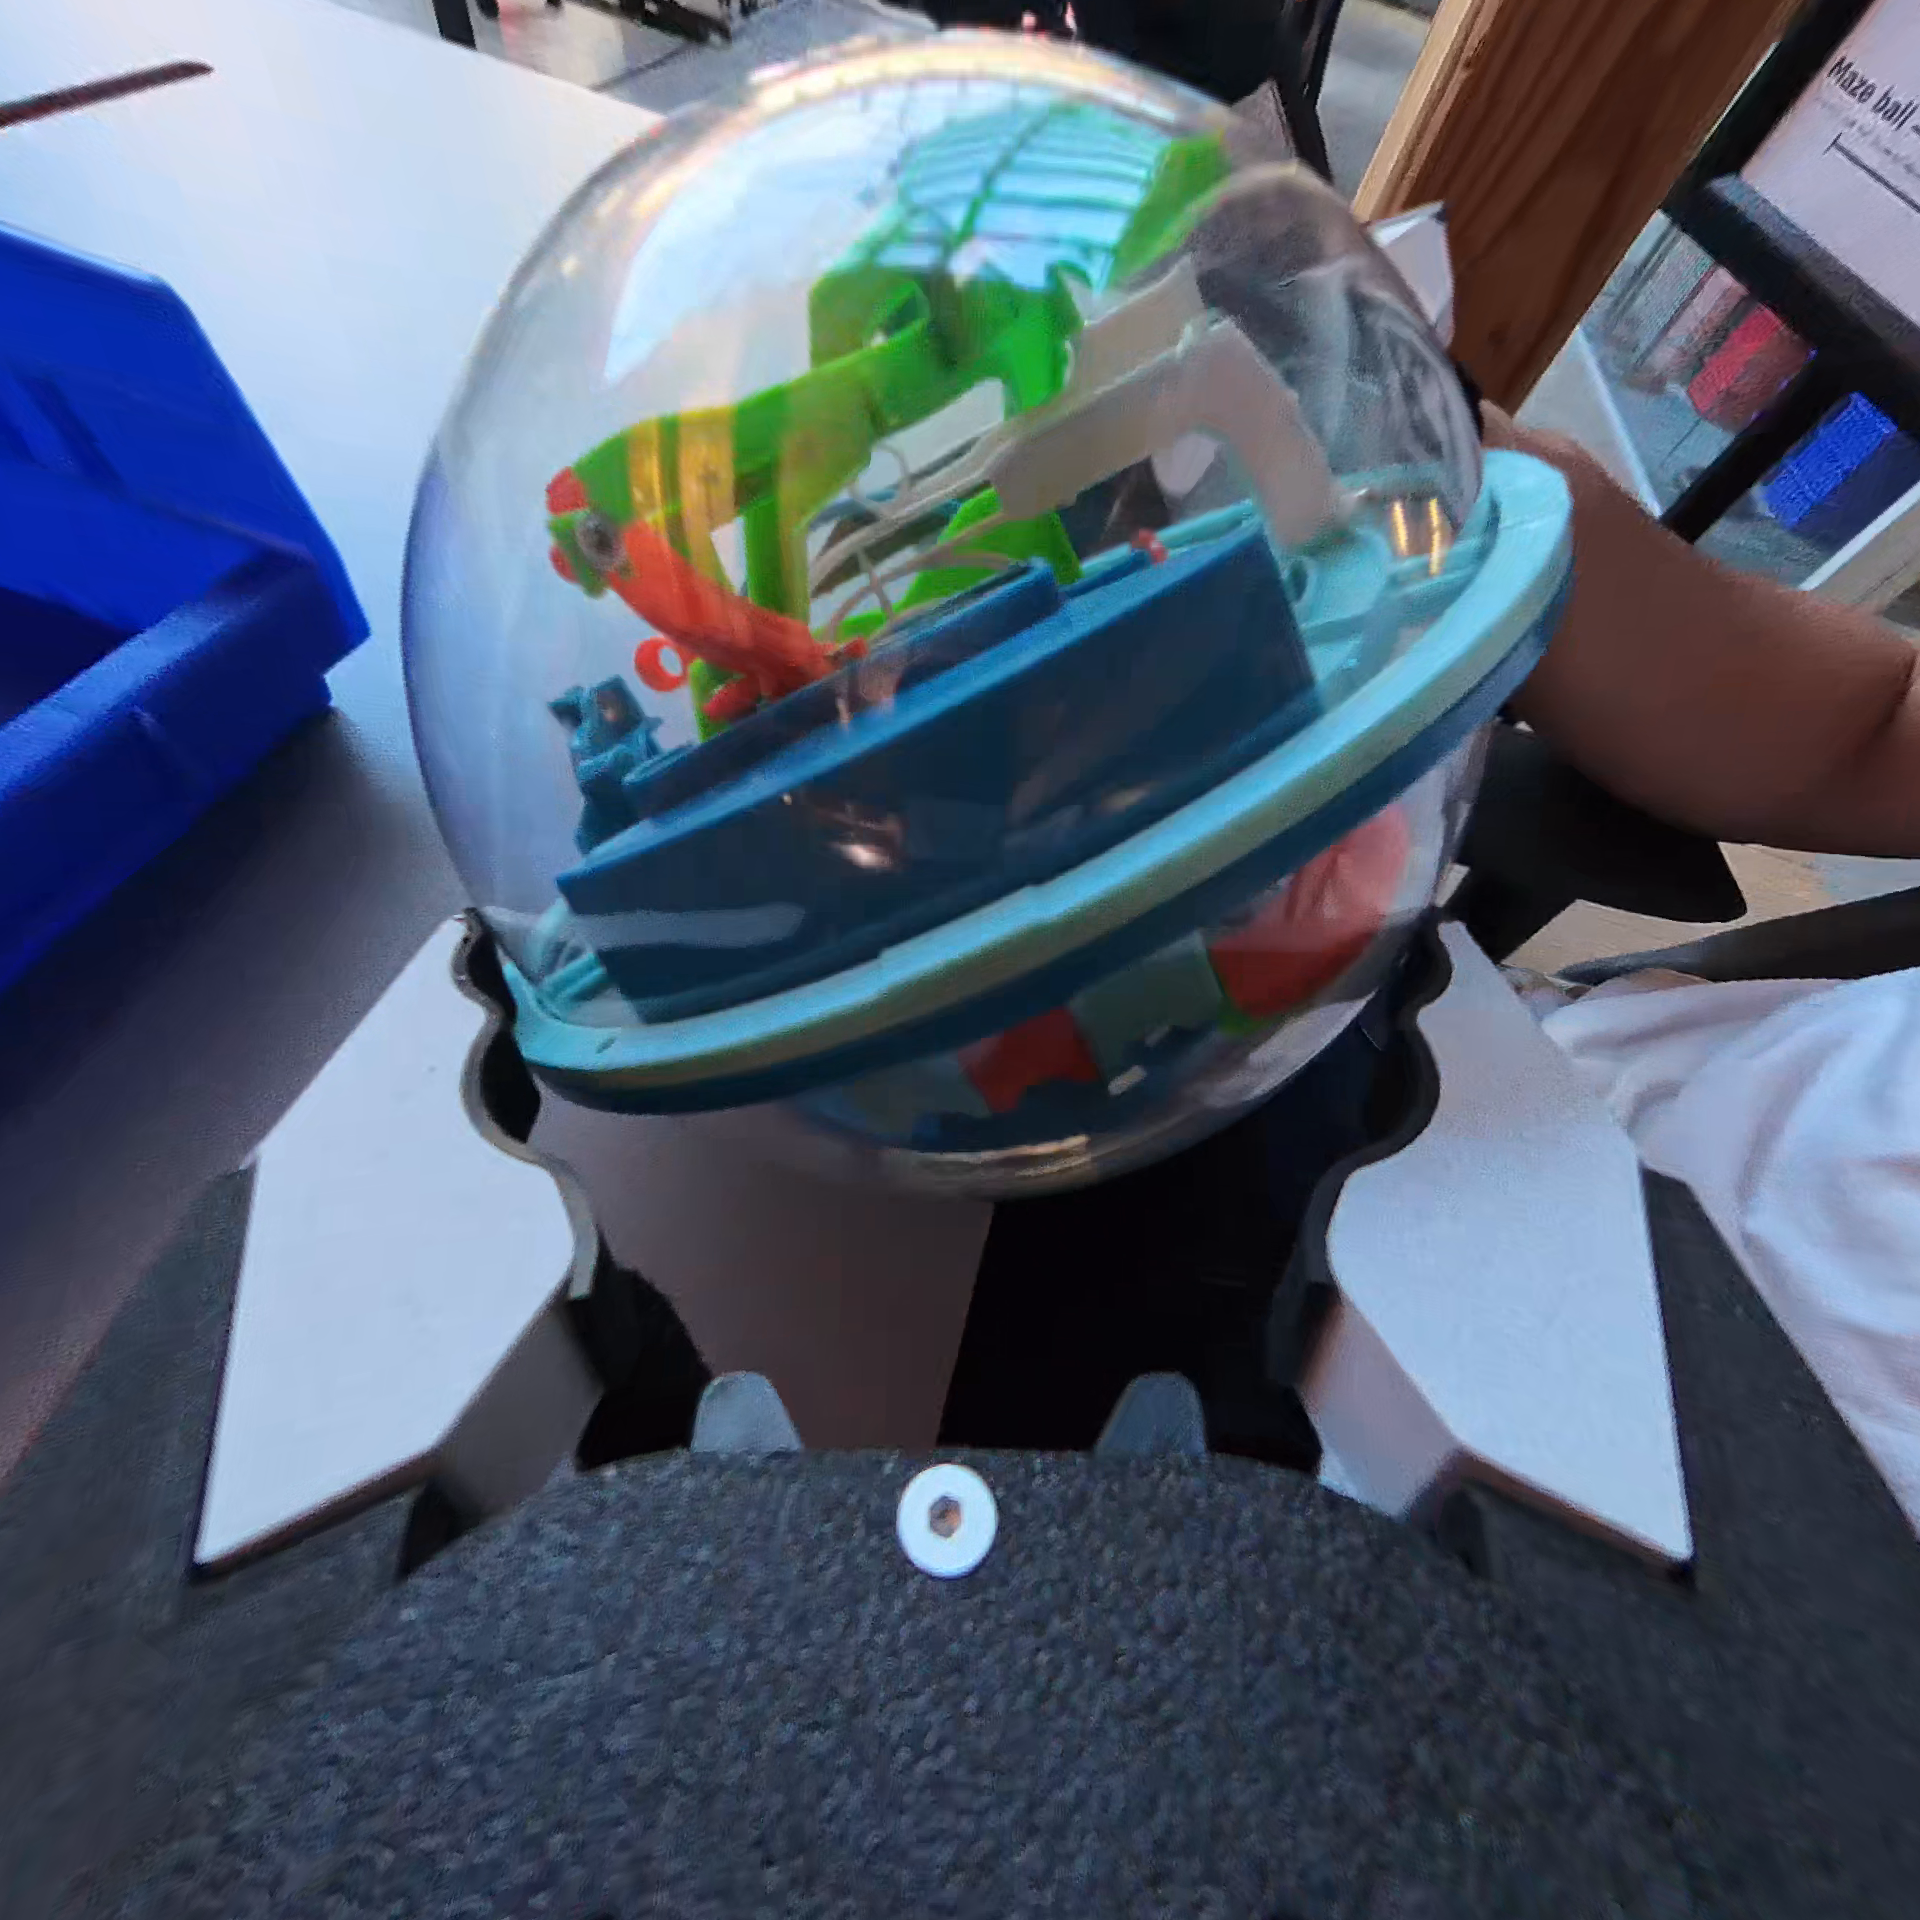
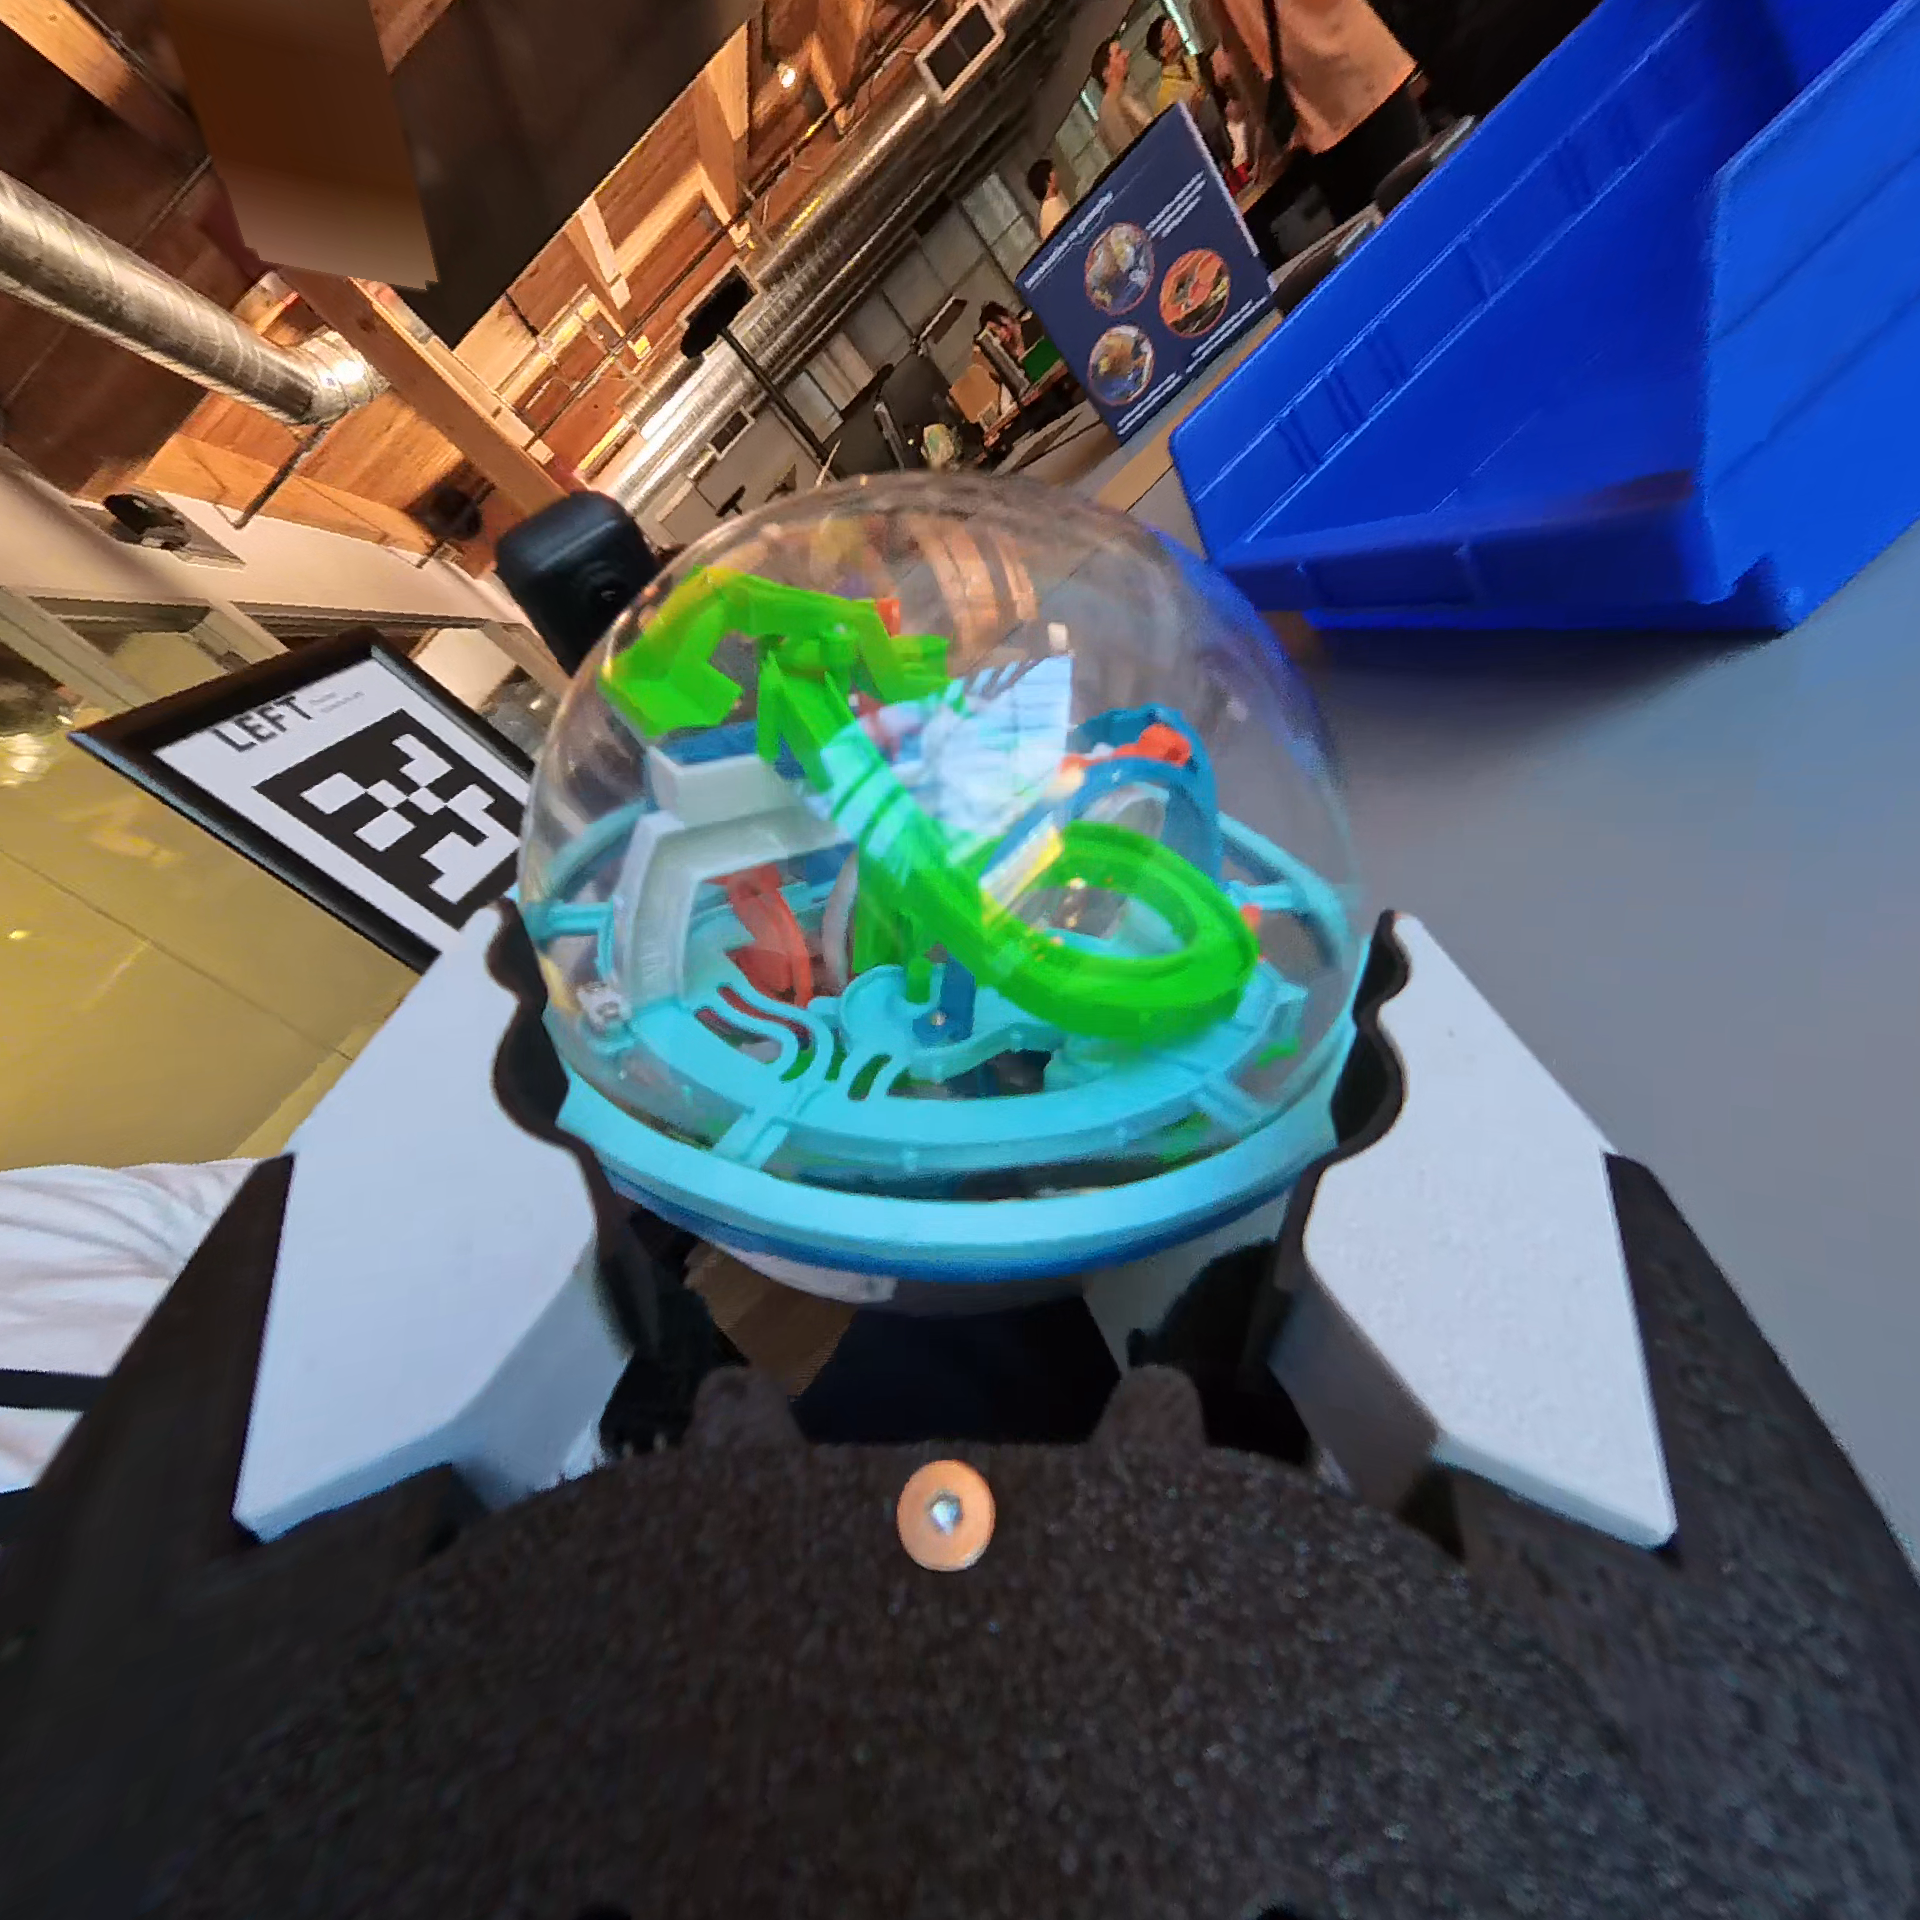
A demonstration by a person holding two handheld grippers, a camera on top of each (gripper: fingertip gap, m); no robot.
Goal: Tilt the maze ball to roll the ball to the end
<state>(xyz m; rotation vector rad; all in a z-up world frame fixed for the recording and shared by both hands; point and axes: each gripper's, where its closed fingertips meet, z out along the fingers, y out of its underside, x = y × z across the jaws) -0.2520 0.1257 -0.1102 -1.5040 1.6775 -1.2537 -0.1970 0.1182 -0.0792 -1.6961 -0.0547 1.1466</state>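
Clear maze ball [image 1: 966, 644] at frame centre, clamped between both fingers of the left hand-held gripper [image 1: 951, 997] and the right hand-held gripper [image 2: 945, 1029], tilted above grey bench [image 1: 343, 312], blue bin [image 2: 1579, 343] upper right, printed sign [image 1: 1860, 114] and checkered marker card [image 2: 364, 800], timber-beamed room.

Maze ball [image 1: 966, 665] between two grippers, above the table [image 1: 343, 343]

The left gripper [image 1: 951, 997] and right gripper [image 2: 940, 1023] each clasp the ball at its band from opposite sides, the band tilted in the left wrist view (lower at left). A bin [image 1: 135, 582] sits on the table left of the ball; a small ball [image 1: 595, 537] rests on a track inside.
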